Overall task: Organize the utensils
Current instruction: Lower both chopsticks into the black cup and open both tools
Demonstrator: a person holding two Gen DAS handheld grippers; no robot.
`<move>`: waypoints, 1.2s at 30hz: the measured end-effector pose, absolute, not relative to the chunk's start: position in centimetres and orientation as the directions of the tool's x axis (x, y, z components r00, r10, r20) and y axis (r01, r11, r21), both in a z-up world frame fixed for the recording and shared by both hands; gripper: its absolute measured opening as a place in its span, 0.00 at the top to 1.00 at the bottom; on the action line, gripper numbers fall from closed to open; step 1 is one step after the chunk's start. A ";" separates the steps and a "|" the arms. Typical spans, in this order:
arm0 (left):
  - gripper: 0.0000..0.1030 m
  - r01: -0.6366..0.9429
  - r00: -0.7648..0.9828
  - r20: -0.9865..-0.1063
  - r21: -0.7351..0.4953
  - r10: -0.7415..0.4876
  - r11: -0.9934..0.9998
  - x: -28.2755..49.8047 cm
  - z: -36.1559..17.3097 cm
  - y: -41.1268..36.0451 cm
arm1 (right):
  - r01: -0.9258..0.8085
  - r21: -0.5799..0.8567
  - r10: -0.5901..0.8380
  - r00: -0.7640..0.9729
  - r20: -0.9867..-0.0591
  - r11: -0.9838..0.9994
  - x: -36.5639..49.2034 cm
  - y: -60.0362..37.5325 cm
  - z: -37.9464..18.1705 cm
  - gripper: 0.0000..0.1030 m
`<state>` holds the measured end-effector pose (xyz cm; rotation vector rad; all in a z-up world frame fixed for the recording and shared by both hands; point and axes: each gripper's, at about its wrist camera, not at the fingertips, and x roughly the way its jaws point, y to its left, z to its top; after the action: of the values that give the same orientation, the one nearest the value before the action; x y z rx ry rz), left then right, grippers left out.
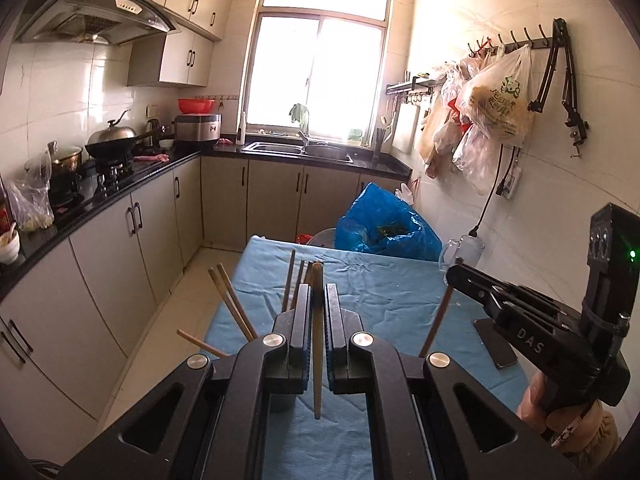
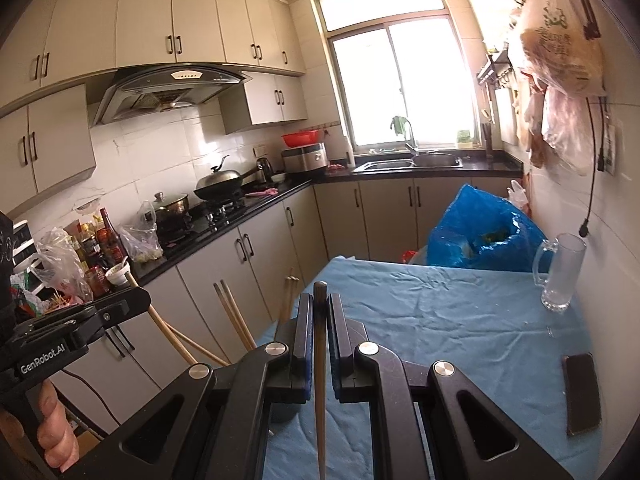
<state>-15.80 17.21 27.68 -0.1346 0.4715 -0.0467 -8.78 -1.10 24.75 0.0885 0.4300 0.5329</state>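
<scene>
Wood, cloth, glass and matt plastic

Pale, matt wooden chopsticks (image 1: 317,344) are held over a wrinkled blue cloth (image 2: 440,320); a clear glass mug (image 2: 560,272) and a glossy black phone (image 2: 582,394) are seen; each tool (image 2: 320,312) is matt black plastic.

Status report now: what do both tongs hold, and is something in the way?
Left tongs shut on light chopstick. Right tongs shut on dark chopstick. Glass mug empty, far right on blue cloth. Phone lies nearby.
</scene>
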 end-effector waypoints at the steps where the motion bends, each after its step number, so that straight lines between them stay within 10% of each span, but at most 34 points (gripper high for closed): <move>1: 0.95 0.014 0.891 -0.449 -0.133 -0.073 0.991 -15.8 27.9 17.3 | -0.478 0.192 0.514 0.773 -0.372 0.857 -8.6 -0.8 24.9 0.93; 16: 0.95 -0.037 0.929 -0.370 -0.105 -0.005 0.994 -14.1 32.5 21.0 | -0.541 0.281 0.606 0.749 -0.268 0.793 -4.8 3.8 28.3 0.93; 36: 0.95 -0.097 0.864 -0.503 -0.149 0.009 0.984 -6.4 26.1 23.2 | -0.523 0.237 0.575 0.746 -0.336 0.818 -0.8 8.0 23.8 0.93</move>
<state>-6.35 23.15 26.09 -0.1716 0.5250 0.0557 -0.80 8.03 23.80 0.1307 0.4103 0.6027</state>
